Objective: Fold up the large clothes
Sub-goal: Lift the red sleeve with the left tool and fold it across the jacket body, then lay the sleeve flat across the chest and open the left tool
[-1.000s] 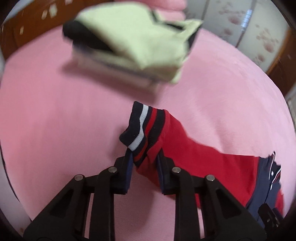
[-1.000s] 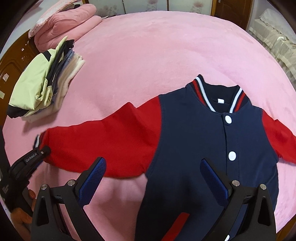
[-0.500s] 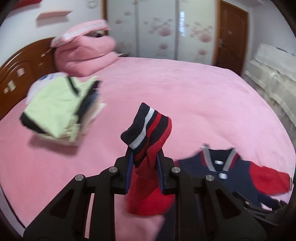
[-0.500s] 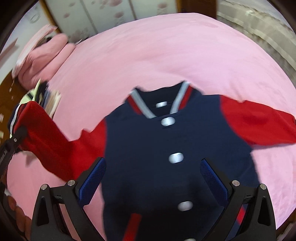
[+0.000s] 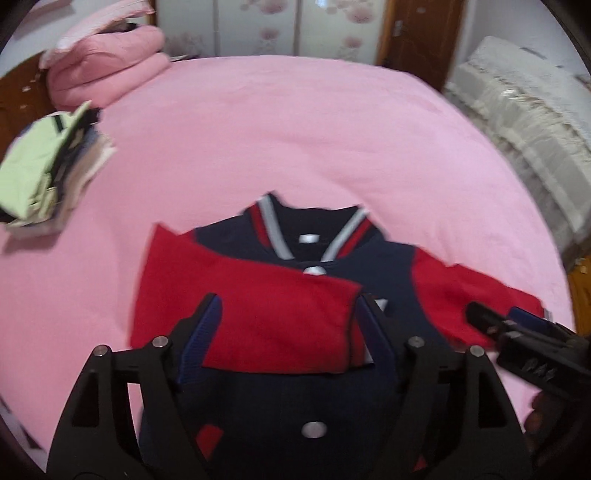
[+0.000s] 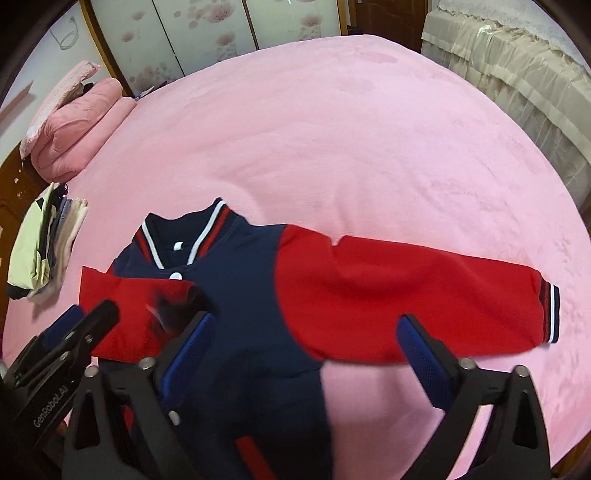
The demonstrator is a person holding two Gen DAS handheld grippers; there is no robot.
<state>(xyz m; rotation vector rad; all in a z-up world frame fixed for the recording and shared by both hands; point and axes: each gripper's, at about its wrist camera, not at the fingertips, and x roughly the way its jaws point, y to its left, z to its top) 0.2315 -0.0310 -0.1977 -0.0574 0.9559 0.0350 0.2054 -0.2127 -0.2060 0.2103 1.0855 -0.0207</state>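
Note:
A navy varsity jacket (image 5: 332, 373) with red sleeves lies face up on the pink bed (image 5: 295, 129). Its left sleeve (image 5: 273, 314) is folded across the chest. My left gripper (image 5: 288, 325) is open just above that sleeve, which lies between the fingers. In the right wrist view the jacket (image 6: 240, 295) shows its right sleeve (image 6: 406, 295) stretched out flat to the right, with a striped cuff (image 6: 550, 314). My right gripper (image 6: 306, 354) is open and empty above that sleeve near the shoulder. The left gripper also shows in the right wrist view (image 6: 92, 317).
A stack of folded clothes (image 5: 40, 173) with a pale green top sits at the bed's left. A rolled pink quilt (image 5: 107, 66) lies at the far left corner. A cream-covered piece of furniture (image 5: 517, 110) stands along the right. Wardrobe doors (image 6: 207, 33) are behind.
My left gripper carried the left sleeve's cuff up and over onto the chest, then opened and let it go. My right gripper has shifted right, toward the other sleeve.

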